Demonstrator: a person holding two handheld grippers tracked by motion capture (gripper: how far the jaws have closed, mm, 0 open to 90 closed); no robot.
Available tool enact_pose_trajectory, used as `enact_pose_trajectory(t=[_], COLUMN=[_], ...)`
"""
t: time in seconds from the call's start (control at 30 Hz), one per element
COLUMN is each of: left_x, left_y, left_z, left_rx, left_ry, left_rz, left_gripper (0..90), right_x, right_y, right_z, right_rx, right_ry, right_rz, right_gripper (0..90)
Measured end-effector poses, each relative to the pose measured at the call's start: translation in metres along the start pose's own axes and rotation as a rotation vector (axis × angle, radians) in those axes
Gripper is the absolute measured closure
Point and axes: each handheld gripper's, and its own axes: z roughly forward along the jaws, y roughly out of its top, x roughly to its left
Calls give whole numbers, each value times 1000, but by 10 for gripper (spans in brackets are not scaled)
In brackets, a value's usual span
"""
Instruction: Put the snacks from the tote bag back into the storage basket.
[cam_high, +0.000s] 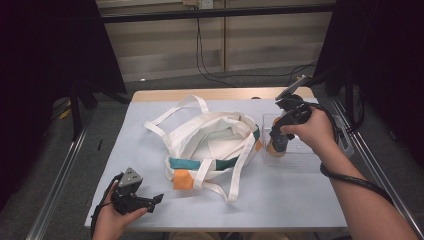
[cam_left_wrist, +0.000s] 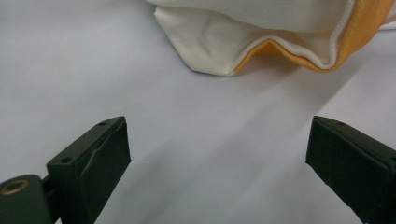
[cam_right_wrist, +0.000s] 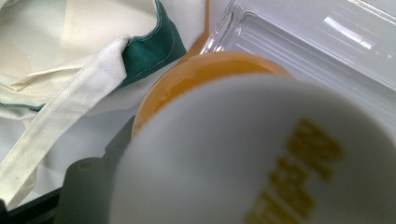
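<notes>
A white tote bag (cam_high: 215, 145) with green and orange trim lies open in the middle of the white table (cam_high: 280, 200), its straps spread out. My right gripper (cam_high: 278, 141) points down over the near left corner of a clear plastic tray (cam_high: 305, 150), shut on an orange container (cam_high: 276, 148). In the right gripper view the container (cam_right_wrist: 261, 154) is close and blurred, white with gold lettering, beside the bag's green hem (cam_right_wrist: 154, 46) and the tray (cam_right_wrist: 327, 46). My left gripper (cam_high: 156, 201) rests at the table's front left, open, nothing between its jaws (cam_left_wrist: 217, 140). An orange-trimmed corner of the bag (cam_left_wrist: 261, 28) lies ahead of it.
Metal rails (cam_high: 60, 185) run along both sides of the table. Black curtained frames (cam_high: 50, 50) stand at the left and right. Cables (cam_high: 210, 70) trail over the floor behind the table's far edge.
</notes>
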Motion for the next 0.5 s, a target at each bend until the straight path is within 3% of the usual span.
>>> enact_pose_trajectory(t=[0.5], left_x=[0], left_y=[0], left_z=[0], left_rx=[1], left_ry=[1], left_rz=[1], left_gripper=[61], right_x=[2], right_y=[0], right_z=[7], right_rx=[6], right_ry=[4], right_rz=[0], right_gripper=[303])
